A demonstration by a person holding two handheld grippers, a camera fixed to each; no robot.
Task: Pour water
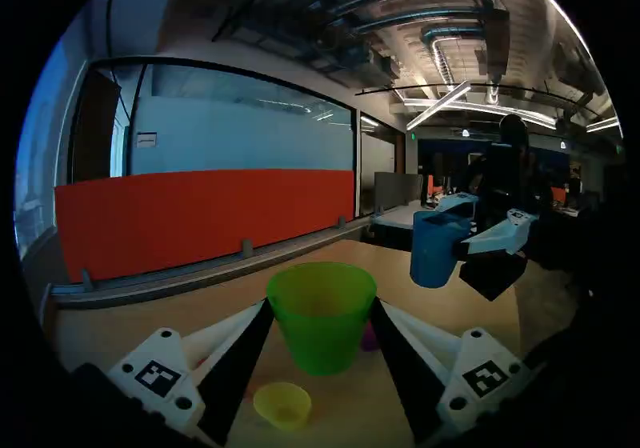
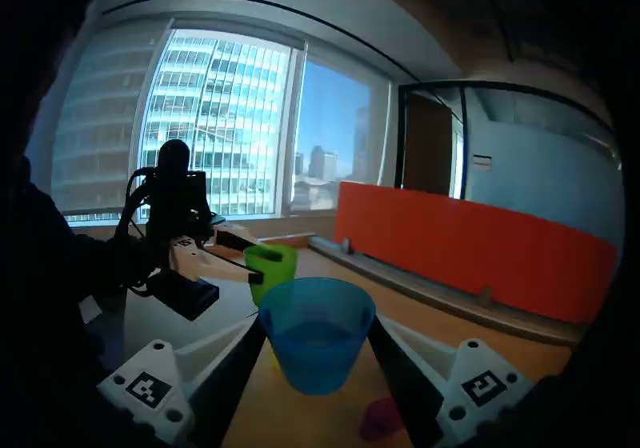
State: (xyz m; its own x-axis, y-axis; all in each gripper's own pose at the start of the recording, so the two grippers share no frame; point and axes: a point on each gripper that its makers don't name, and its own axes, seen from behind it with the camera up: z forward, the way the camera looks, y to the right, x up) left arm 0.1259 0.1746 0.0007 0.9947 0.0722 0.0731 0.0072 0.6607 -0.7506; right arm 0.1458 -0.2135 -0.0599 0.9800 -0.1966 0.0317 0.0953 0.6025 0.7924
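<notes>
Blue cup (image 2: 317,360): translucent tapered plastic (liquid inside) | right tool (image 2: 317,326) pinches it | left tool (image 1: 321,308) pinches glossy green cup (image 1: 322,332) | wooden surface (image 1: 376,258)

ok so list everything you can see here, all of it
table: one, light wood, under everything
green cup: one, green, upright, held in the air
blue cup: one, blue, upright, held in the air
small yellow cup: one, yellow, on the table
small purple thing: one, purple, on the table, too blurred to name
partition: one, orange, along the table's far edge
windows: several, bright, far wall
left gripper: one, white and black, shut on green cup
right gripper: one, white and black, shut on blue cup
</notes>
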